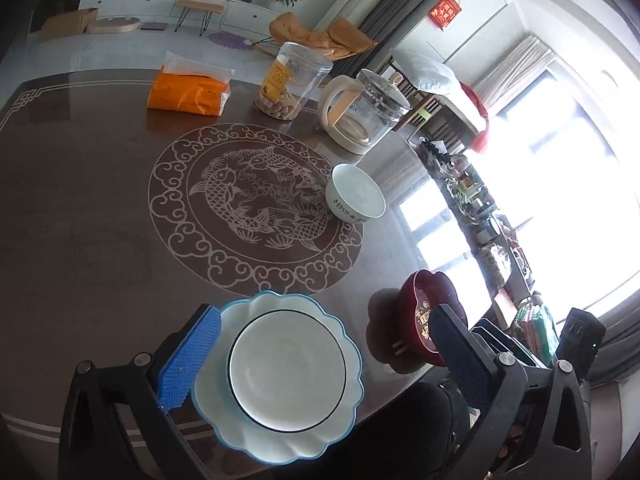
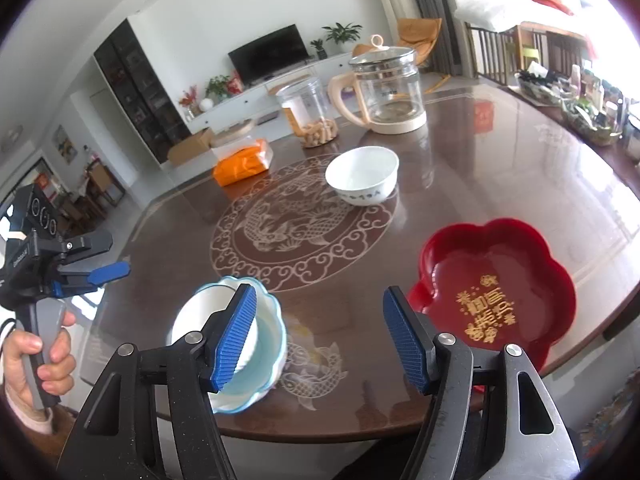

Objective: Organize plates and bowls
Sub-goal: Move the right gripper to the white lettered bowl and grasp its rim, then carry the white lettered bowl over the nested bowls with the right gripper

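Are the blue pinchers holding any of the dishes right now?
No. The left gripper stands open around the stacked plates without pressing them, and the right gripper is open over bare table.

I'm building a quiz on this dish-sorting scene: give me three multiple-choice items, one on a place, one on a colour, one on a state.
1. Where is the black-rimmed white plate?
A. on the scalloped pale-blue plate
B. in the red flower-shaped tray
C. beside the glass kettle

2. What colour is the lettering in the tray?
A. white
B. gold
C. black

3. How is the left gripper?
A. shut on the plate
B. open
C. shut, holding nothing

A: it is stacked on the blue one. B: gold characters show. B: the pads stand clear of the plates.
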### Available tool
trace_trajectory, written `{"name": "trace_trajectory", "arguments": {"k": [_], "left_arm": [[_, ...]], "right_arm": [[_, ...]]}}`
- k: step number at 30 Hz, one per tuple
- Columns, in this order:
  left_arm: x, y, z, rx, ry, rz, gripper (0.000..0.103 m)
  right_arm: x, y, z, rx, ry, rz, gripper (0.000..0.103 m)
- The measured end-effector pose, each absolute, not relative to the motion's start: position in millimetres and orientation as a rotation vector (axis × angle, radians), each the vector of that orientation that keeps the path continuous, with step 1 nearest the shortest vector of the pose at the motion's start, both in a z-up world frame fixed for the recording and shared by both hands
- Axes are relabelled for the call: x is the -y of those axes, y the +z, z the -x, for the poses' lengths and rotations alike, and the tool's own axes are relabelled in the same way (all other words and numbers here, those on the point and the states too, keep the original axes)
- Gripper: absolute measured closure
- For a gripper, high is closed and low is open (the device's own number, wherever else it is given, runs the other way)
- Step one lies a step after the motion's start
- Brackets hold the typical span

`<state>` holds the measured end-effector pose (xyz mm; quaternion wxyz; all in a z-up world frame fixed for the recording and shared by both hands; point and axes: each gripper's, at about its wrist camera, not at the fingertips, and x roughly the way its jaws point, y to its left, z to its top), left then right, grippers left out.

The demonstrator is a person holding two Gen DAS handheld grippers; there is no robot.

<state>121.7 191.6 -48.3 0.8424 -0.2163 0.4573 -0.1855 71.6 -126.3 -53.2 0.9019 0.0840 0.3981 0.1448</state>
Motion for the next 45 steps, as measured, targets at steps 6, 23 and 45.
{"name": "trace_trajectory", "arguments": {"k": [6, 23, 45], "left_arm": [[-154.6, -24.8, -146.3, -0.914, -0.318, 0.184, 0.001], [-49.0, -128.2, -336.8, -1.287, -0.234, 0.305, 0.021], [-27.6, -151.7, -356.3, -1.301, -0.267, 0.322, 0.088]], "right_arm": [[140.6, -34.4, -85.2, -0.815, 0.163, -0.07, 0.03], [195.0, -72.8, -272.6, -1.084, 0.258, -0.326, 0.026], [148.3, -139.3, -347.0, -1.236, 0.294, -0.288, 0.088]]}}
